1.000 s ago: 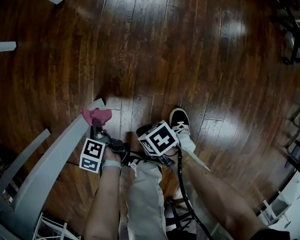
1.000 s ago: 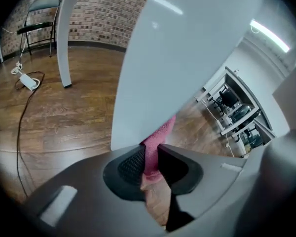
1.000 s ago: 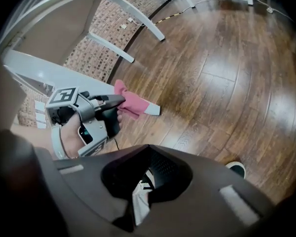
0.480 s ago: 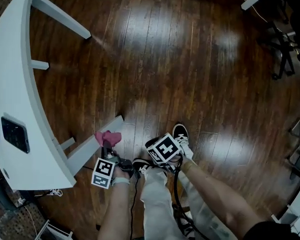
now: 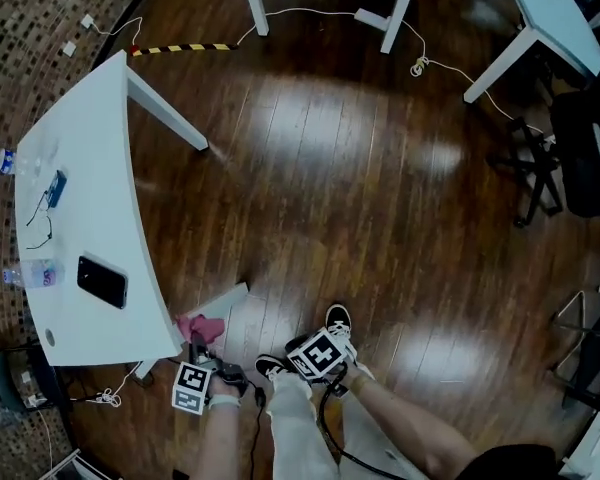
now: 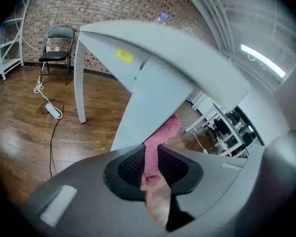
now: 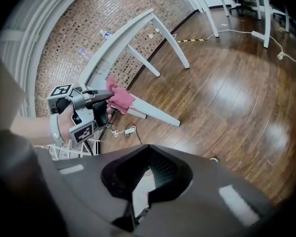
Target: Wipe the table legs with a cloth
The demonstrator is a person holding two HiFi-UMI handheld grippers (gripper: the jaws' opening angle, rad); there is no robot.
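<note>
Wiping under way on the near leg only. Left claw (image 6: 150,154): pinched tight on pink cloth (image 6: 164,131), free end of cloth pressed against slanted white table leg (image 6: 147,100) just below the tabletop; same contact confirmed in right gripper view, cloth bunched on upper stretch of leg. Right claw (image 7: 146,176): pads pressed together with nothing between them, held low over the person's shoes, apart from the leg, idle. White table (image 5: 90,168): carrying black phone (image 5: 102,282) and small blue item (image 5: 56,188) with cable. Far leg (image 5: 168,121): no claw near it. Dark wooden floor (image 5: 360,188): power strip (image 6: 53,111) with cord lying beyond the table. Progress, as a judgement: early to middle. Remaining: lower run of near leg down to its foot, plus the other legs. No visible sign of which surfaces already clean, so share completed not determinable.
</note>
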